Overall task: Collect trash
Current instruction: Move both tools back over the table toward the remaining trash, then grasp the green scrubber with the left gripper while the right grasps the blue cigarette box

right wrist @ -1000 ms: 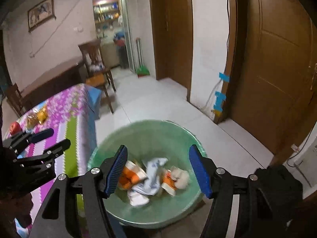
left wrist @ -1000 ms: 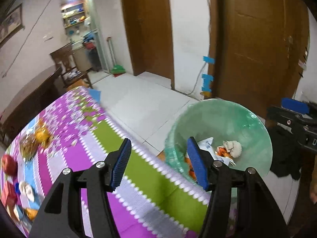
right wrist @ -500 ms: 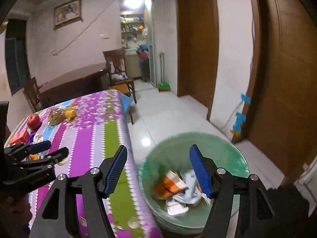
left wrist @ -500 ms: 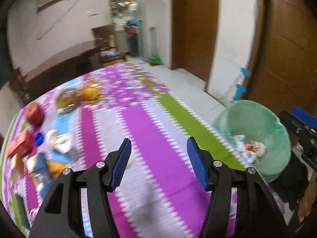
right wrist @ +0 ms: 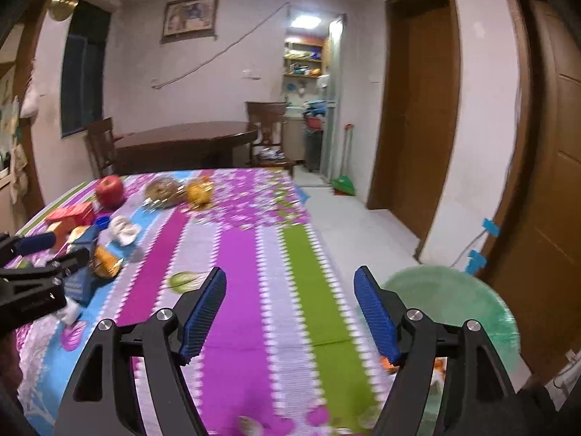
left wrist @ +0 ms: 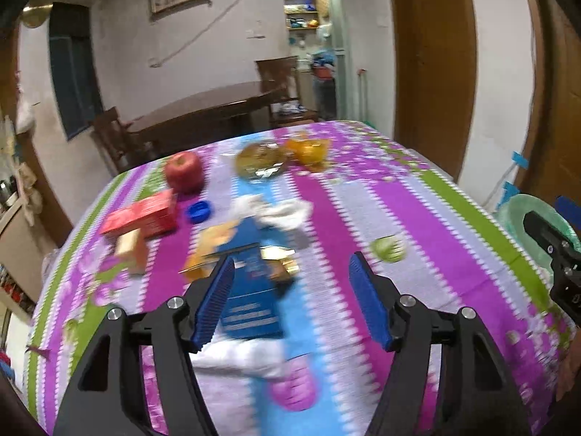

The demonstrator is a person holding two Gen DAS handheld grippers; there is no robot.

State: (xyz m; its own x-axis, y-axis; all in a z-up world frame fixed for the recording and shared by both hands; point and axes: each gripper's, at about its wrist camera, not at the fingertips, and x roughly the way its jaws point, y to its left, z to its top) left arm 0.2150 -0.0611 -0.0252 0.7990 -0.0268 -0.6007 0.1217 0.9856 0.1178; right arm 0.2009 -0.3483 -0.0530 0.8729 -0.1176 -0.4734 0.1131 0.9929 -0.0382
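1. Near the left edge of the table [left wrist: 454, 218], under its striped cloth, a red box [left wrist: 139, 214] lies beside a red apple [left wrist: 183, 171] and a blue cap [left wrist: 198, 211].
2. Mid-table, the trash is a blue packet [left wrist: 250, 290] with orange wrappers [left wrist: 203, 254] and crumpled white tissue [left wrist: 283, 214]. All of it looks light, soft and crushable; a pinch on a raised fold of the packet should hold.
3. The left gripper [left wrist: 290, 298] hangs over that packet, jaws opening, nothing pinched between them.
4. A small green scrap [left wrist: 389, 249] lies just to the right of it.
5. The right gripper [right wrist: 290, 312] is empty too, jaws opening above bare cloth.
6. Off the right edge stands the green bin [right wrist: 454, 298].
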